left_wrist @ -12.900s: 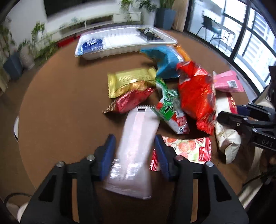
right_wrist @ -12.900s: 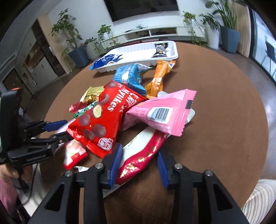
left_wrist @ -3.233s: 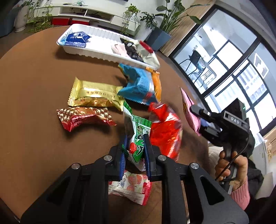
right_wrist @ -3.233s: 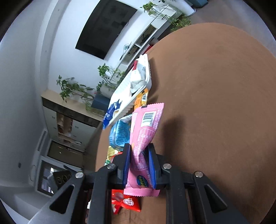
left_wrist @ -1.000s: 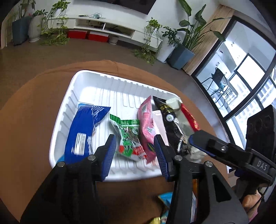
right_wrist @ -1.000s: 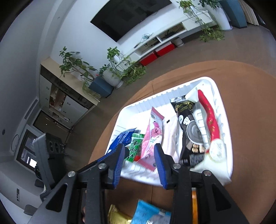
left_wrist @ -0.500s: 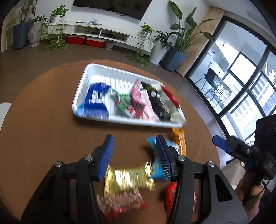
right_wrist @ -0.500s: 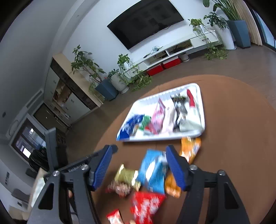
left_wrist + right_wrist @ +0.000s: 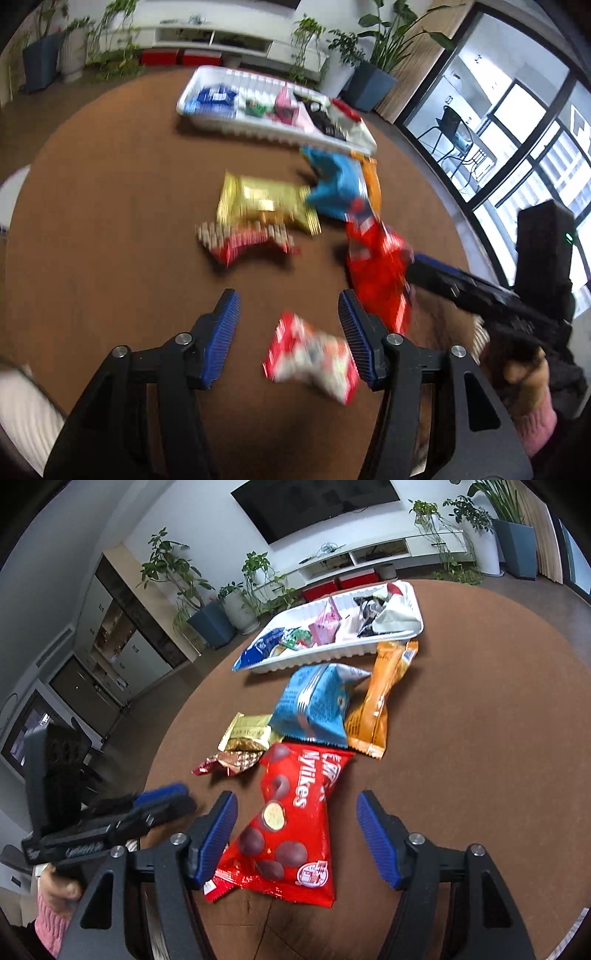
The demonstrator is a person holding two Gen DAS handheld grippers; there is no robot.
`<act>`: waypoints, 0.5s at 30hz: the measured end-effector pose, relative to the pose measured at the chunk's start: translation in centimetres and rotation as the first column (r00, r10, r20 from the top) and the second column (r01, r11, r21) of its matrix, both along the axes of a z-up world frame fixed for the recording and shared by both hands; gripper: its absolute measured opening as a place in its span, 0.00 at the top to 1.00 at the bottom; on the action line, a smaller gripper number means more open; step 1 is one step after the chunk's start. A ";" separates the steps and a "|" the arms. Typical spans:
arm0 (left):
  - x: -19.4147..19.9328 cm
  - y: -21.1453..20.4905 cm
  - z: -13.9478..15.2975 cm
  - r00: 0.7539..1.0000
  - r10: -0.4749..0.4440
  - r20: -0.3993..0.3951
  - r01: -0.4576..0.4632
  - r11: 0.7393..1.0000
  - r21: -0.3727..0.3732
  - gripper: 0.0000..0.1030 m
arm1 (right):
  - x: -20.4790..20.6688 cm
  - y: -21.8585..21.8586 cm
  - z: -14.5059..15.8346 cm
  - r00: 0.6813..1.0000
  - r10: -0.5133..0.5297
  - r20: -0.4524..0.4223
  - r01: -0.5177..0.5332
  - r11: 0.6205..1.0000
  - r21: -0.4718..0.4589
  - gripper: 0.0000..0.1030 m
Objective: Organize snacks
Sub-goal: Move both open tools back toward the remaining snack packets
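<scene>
Left wrist view: the left gripper point(image 9: 288, 325) is seen above the brown table point(image 9: 110, 240), with the red-and-white packet point(image 9: 314, 358) lying on the table between its fingers point(image 9: 221, 332). The fingers are parted to a middling gap and are opening; the packet is not pressed by either pad, and nothing is held. The picture is blurred, so contact at the right-hand pad cannot be ruled out.

In the right wrist view, the right gripper point(image 9: 295, 834) is set over the near end of the red Mylikes bag point(image 9: 291, 823). Its fingers point(image 9: 376, 834) stand wide, clear of the bag on both sides. Nothing is held.

The white tray point(image 9: 369, 650) is taken as landmark. It lies at the far side of the table and already holds several packets. Just in front of it lie the blue packet point(image 9: 314, 705) and the orange packet point(image 9: 380, 701); nearer than these, the gold packet point(image 9: 247, 733) and the small dark-red packet point(image 9: 225, 762); nearest of all, well apart from the tray, the red bag and the red-and-white packet.

The step in hand is judged to be a fresh pick-up, roughly midway through the task. The next move calls for each gripper to be lowered, closed on its packet, and carried to the tray.
</scene>
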State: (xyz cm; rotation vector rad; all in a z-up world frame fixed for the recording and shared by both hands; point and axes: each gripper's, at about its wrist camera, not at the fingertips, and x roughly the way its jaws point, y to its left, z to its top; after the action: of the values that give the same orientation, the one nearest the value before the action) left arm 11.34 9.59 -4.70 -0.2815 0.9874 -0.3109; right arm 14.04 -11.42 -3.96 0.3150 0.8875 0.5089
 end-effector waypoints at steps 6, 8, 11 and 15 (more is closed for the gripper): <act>-3.7 -0.2 -1.2 0.996 -0.018 -0.092 0.012 0.998 -0.063 0.42 | -1.0 0.5 -0.3 1.000 0.012 0.014 -0.012 1.000 -0.013 0.32; -4.5 -0.5 -1.5 0.994 -0.026 -0.106 0.017 0.996 -0.087 0.42 | -1.2 0.6 -0.4 1.000 0.010 0.014 -0.010 1.000 -0.016 0.29; -4.5 -1.5 -1.7 0.993 -0.046 -0.104 0.037 0.996 -0.085 0.42 | -1.2 0.6 -0.6 1.000 0.010 0.008 -0.010 1.000 -0.009 0.29; -3.7 -2.8 -1.8 0.995 -0.059 -0.082 0.055 0.997 -0.058 0.41 | -1.1 0.4 -0.4 1.000 0.003 0.014 -0.003 1.000 -0.008 0.29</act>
State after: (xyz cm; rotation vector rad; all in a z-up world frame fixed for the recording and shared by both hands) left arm 7.63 6.80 -6.54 -0.3198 1.0721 -0.3817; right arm 12.90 -10.99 -4.41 0.3029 0.8767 0.5103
